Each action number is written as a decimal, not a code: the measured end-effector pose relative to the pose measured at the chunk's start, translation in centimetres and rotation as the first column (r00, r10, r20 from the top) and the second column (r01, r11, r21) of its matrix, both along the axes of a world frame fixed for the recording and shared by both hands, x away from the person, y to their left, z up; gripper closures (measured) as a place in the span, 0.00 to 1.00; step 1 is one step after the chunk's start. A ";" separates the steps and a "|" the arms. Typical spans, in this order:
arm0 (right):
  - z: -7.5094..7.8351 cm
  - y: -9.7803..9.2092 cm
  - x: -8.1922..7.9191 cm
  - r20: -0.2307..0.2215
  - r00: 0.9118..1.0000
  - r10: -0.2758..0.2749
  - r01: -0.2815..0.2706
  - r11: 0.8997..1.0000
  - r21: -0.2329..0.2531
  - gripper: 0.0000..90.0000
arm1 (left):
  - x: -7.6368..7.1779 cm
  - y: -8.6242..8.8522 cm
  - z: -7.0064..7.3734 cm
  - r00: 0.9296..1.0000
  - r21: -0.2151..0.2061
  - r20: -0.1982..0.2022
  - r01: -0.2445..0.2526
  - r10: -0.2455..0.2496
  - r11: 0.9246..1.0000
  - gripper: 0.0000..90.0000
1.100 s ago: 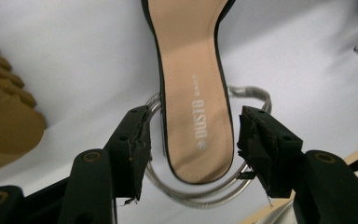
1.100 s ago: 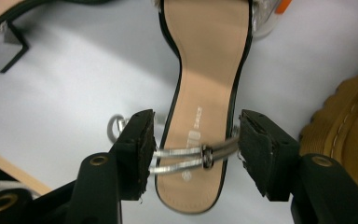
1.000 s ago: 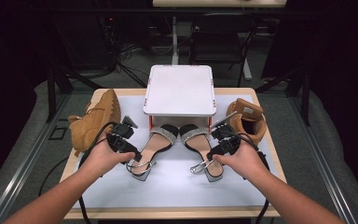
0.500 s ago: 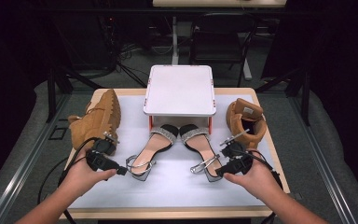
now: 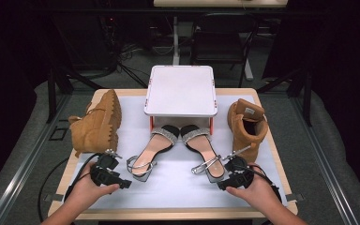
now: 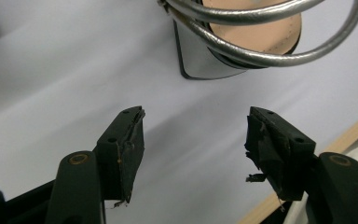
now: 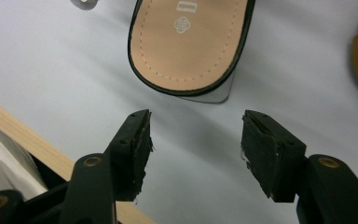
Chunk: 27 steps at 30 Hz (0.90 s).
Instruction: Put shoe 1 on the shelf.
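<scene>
White table (image 5: 178,183): both hand-held grippers gaping near sandals (image 5: 178,145).

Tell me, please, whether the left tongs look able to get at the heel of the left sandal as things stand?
Probably yes. The left tongs stand open, aimed at the left sandal's heel, with bare white table cover between them. The silver ankle strap loops above the heel and might snag.

Even overhead light keeps the white table cover (image 5: 178,183) bright while the room behind is nearly black, the sandals (image 5: 146,157) cast soft short shadows, and in the gripper views a silver ankle strap (image 6: 261,28) glares, slightly blurred close up.
</scene>
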State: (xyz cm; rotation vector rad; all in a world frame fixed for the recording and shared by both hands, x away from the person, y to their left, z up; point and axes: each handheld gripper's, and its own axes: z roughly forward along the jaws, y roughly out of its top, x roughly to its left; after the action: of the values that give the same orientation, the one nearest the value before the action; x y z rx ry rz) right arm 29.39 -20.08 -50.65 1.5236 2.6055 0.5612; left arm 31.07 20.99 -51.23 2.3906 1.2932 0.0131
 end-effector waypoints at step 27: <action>-1.5 2.7 0.9 0.031 0.998 -0.053 0.052 0.998 0.028 0.47 | 1.5 -5.3 -0.9 0.997 0.058 0.067 0.043 -0.047 0.997 0.43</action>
State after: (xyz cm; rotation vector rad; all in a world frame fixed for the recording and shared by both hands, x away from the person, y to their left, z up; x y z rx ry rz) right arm 30.24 -17.41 -52.13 1.5729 2.5369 0.6126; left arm 32.55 15.74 -52.18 2.4438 1.2231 0.1188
